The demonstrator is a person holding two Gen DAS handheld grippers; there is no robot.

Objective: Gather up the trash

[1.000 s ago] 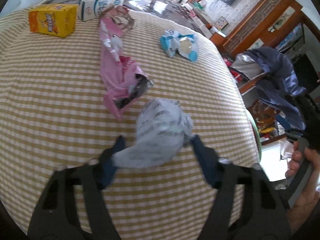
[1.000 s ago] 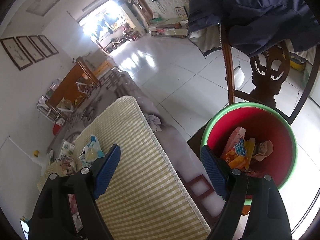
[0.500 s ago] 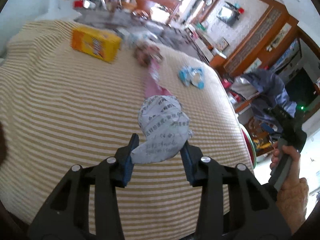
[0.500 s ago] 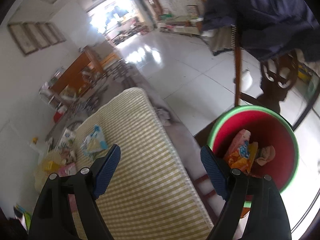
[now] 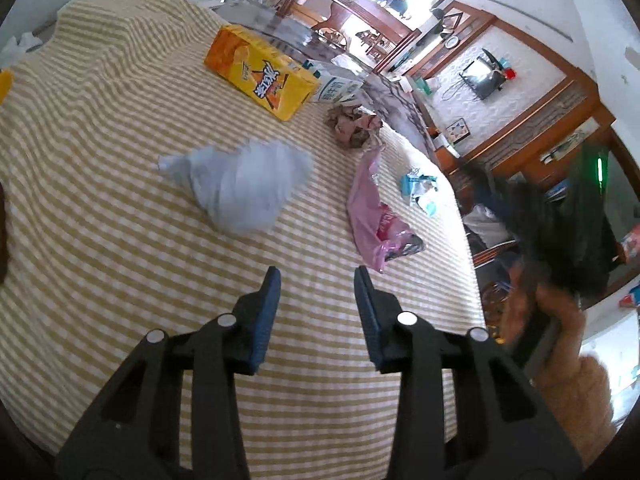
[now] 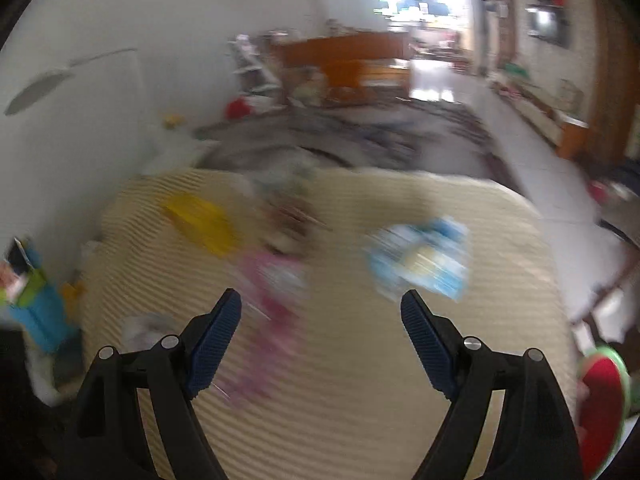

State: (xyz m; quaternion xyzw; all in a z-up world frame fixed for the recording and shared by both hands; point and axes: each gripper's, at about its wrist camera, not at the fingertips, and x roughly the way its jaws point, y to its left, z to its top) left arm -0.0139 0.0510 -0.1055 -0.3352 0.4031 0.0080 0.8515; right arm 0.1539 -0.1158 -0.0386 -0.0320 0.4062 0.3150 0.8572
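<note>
L wrist view: left gripper (image 5: 316, 274) at bottom centre, jaws have just been closing, now a narrow gap w/ nothing between the pads; only checked tablecloth (image 5: 100, 208) shows through. Grey-white crumpled paper wad (image 5: 244, 188) sits free at frame centre-left, blurred, well above the fingertips; can't tell if it's resting on the cloth. Pink plastic bag (image 5: 374, 216) centre-right, brown crumpled paper (image 5: 352, 126) above it, blue-white wrapper (image 5: 418, 192) nr right edge of cloth. Orange box (image 5: 260, 74) upper centre, milk carton (image 5: 334, 88) just beside it. Person's hand (image 5: 560, 344) lower right, blurred.

R wrist view (heavy blur): right gripper (image 6: 320, 314) wide open, empty. Blue-white wrapper above right finger, pink bag above left finger. Red bin w/ green rim (image 6: 604, 400) at lower right edge.
</note>
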